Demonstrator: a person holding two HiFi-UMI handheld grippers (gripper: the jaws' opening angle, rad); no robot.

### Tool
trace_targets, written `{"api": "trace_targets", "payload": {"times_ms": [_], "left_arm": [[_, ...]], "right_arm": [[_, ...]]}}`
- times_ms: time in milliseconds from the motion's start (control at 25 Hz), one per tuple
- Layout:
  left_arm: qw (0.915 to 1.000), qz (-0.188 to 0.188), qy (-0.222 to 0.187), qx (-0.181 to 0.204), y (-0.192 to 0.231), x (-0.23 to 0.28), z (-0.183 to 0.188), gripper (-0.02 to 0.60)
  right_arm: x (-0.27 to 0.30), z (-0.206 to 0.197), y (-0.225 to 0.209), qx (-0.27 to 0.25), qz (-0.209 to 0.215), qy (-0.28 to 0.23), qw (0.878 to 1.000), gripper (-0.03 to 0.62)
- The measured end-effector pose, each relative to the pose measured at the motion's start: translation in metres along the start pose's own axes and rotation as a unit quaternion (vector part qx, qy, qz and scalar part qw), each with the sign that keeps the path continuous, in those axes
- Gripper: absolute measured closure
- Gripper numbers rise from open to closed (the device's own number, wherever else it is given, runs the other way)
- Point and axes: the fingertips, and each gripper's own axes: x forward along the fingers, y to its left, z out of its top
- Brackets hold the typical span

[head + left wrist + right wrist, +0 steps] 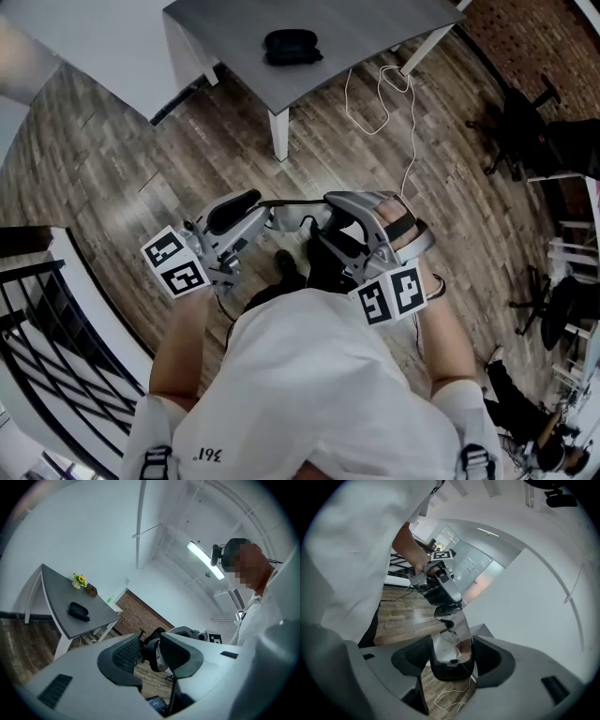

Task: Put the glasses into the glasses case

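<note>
While left gripper and right gripper each pinch 1 end of the glasses, carry them level, untwisted, to the glasses case at 12 o'clock.

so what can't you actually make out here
case: too small in the head view to tell open or shut
glasses: far end hidden inside the left gripper in the right gripper view
left gripper's hold: gap beside the glasses in the left gripper view, contact unclear
</note>
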Motion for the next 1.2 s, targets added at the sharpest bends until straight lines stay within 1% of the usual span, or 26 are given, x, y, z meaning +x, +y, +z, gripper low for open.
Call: {"api": "trace_targets", "payload": {"times_ms": [120, 200, 360, 600, 720, 920, 1200], "left_arm": [[0.9995, 0.027, 0.003, 0.014, 0.016, 0.003, 0.006, 0.445], [0.9991, 0.039, 0.005, 0.018, 0.026, 0.01, 0.01, 0.445], [0.9982, 0.059, 0.005, 0.012, 0.046, 0.03, 0.02, 0.445], [0.9962, 0.085, 0.012, 0.013, 0.075, 0.075, 0.038, 0.445], [0.9953, 0.095, 0.013, 0.009, 0.086, 0.096, 0.044, 0.445], [0.9934, 0.113, 0.021, 0.008, 0.1, 0.125, 0.044, 0.445], [0.9916, 0.123, 0.038, -0.001, 0.125, 0.132, 0.05, 0.445]], "right_arm": [[0.014, -0.008, -0.014, -0.002, 0.0, -0.011, 1.0, 0.307], [0.025, -0.013, -0.024, -0.002, 0.003, -0.021, 1.0, 0.307], [0.044, -0.029, -0.043, -0.001, 0.018, -0.036, 0.999, 0.307], [0.062, -0.069, -0.083, -0.007, 0.034, -0.045, 0.998, 0.307], [0.067, -0.088, -0.1, -0.009, 0.042, -0.047, 0.998, 0.307], [0.075, -0.118, -0.115, -0.009, 0.051, -0.054, 0.997, 0.306], [0.098, -0.128, -0.126, -0.002, 0.067, -0.051, 0.996, 0.307]]}}
